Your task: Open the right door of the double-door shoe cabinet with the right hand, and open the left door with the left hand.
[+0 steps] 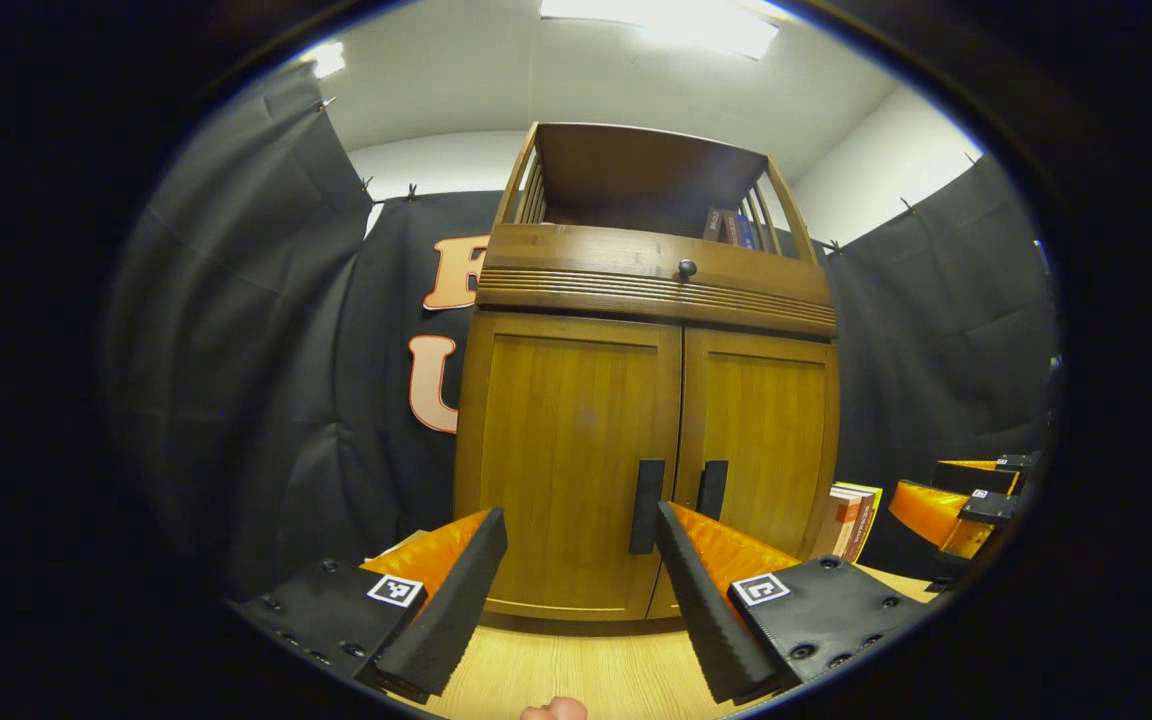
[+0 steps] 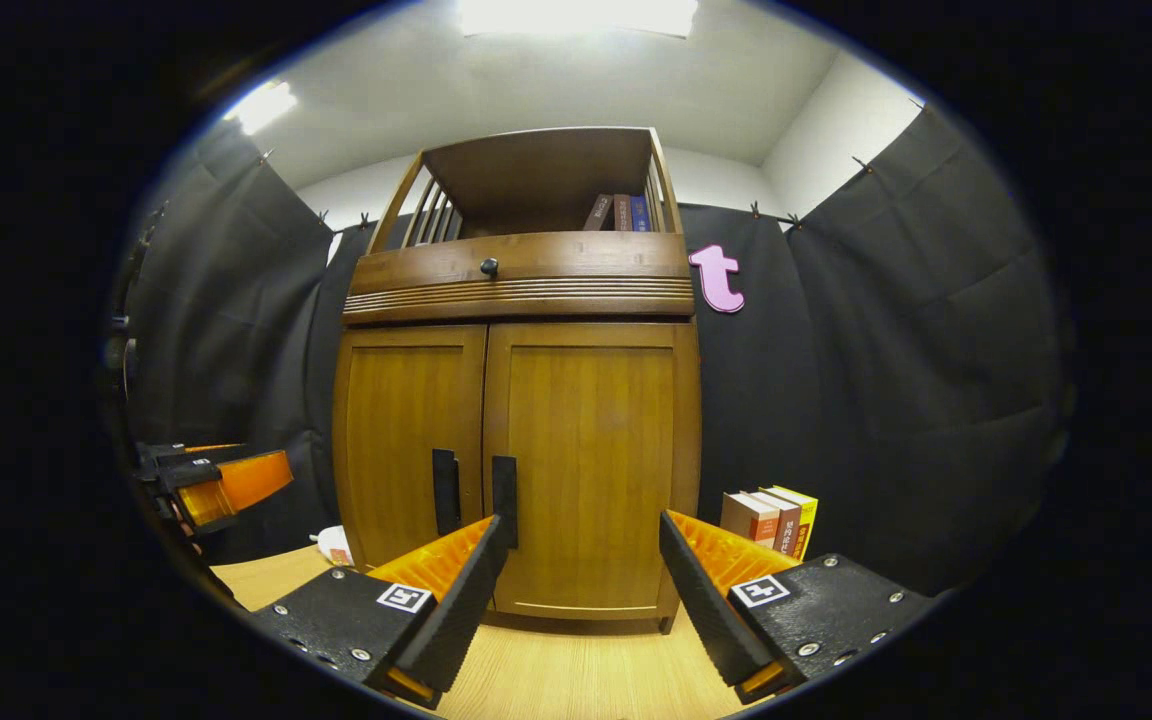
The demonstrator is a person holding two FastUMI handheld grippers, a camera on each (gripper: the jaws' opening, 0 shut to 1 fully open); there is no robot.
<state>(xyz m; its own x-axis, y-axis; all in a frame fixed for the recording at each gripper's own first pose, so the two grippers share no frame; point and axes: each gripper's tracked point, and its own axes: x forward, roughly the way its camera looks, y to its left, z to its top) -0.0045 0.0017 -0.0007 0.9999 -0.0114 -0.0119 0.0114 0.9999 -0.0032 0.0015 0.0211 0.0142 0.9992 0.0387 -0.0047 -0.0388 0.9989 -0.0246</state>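
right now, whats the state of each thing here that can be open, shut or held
left door: shut, handle untouched
right door: shut, handle untouched
drawer: pushed in
left gripper: fingers open, holding nothing
right gripper: fingers open, holding nothing
books beside the cabinet: upright, closed

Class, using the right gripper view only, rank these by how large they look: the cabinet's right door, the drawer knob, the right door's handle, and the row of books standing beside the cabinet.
1. right door
2. row of books
3. right door's handle
4. drawer knob

The fisheye view bends shapes, but these gaps are plain.
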